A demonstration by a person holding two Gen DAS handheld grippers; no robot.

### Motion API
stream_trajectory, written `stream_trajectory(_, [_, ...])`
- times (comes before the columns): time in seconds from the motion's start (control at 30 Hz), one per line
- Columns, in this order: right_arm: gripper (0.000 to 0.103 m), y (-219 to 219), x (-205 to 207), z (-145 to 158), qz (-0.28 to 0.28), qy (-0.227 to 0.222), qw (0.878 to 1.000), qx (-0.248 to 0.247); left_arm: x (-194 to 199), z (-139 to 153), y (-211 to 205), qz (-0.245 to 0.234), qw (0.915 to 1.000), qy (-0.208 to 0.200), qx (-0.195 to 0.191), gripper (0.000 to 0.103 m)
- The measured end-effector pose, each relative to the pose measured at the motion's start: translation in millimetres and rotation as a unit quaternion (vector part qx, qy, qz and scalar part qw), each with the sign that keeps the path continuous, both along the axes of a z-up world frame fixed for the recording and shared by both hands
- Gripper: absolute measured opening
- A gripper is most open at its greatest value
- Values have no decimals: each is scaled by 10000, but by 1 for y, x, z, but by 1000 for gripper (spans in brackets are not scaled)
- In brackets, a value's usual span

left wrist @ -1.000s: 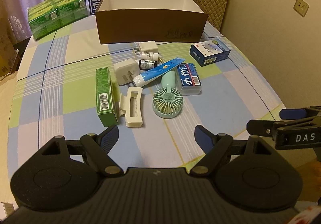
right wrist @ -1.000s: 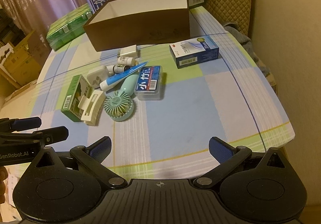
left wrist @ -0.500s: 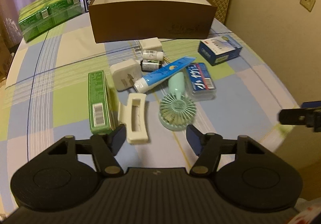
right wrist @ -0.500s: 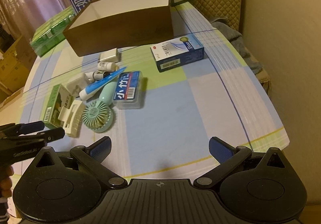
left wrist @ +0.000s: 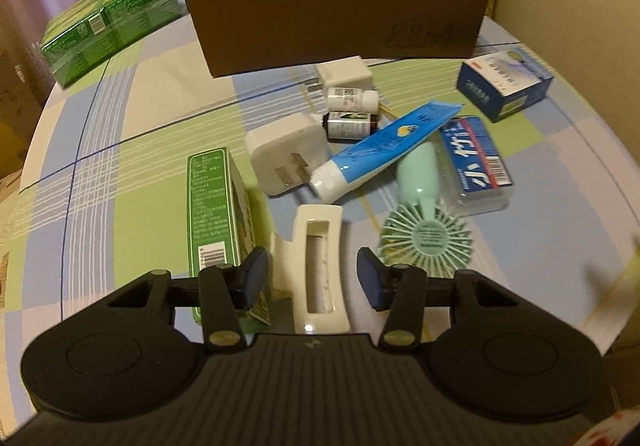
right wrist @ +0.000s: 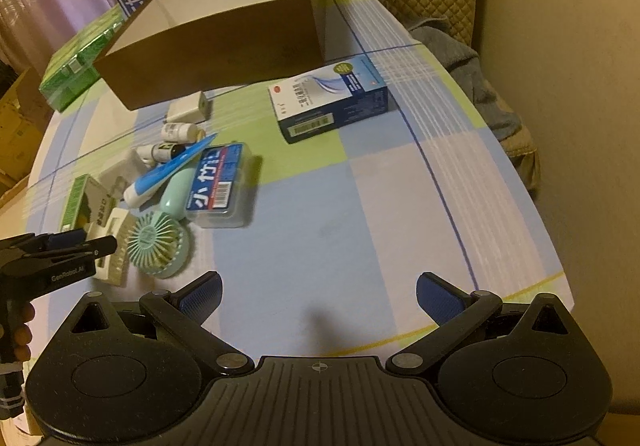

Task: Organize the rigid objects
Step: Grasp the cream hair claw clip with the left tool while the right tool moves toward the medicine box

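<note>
Left gripper (left wrist: 308, 274), fingers narrowing but not touching, straddles the cream plastic hair claw clip (left wrist: 318, 266) on the checked table (left wrist: 140, 150); clip's long axis runs between them. Right gripper (right wrist: 318, 296) wide, empty, farther.

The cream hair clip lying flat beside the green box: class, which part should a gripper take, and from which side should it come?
Grip the hair clip across its two long side rails, coming from above. It lies flat, its length running along the left gripper, whose jaws have just been closing and already straddle it without pressing. Mind the green box close on one side.
</note>
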State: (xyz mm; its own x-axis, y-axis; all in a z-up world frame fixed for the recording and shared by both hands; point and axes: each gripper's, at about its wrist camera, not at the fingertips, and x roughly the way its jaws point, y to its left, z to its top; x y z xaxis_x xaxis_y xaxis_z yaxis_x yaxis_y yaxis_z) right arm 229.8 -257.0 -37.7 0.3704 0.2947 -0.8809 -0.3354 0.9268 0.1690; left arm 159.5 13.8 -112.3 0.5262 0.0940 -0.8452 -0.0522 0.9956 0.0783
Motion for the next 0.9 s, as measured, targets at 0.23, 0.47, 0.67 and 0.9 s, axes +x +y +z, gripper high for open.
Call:
stream_trajectory(0.23, [101, -3, 26, -6, 89, 45, 9999, -50, 15, -10, -2, 152, 9997, 148, 96, 45])
stream_trajectory(0.47, [101, -6, 55, -10, 284, 46, 9996, -83, 26, -20, -2, 416, 9985, 324, 148, 36])
stream_trajectory(0.67, [101, -4, 83, -14, 544, -74, 9984, -93, 25, -15, -5, 633, 9975, 210, 224, 36])
stream_trajectory(0.9, [98, -2, 128, -12, 852, -343, 9956, 177, 24, 7, -7, 1064, 9941, 49, 189, 36])
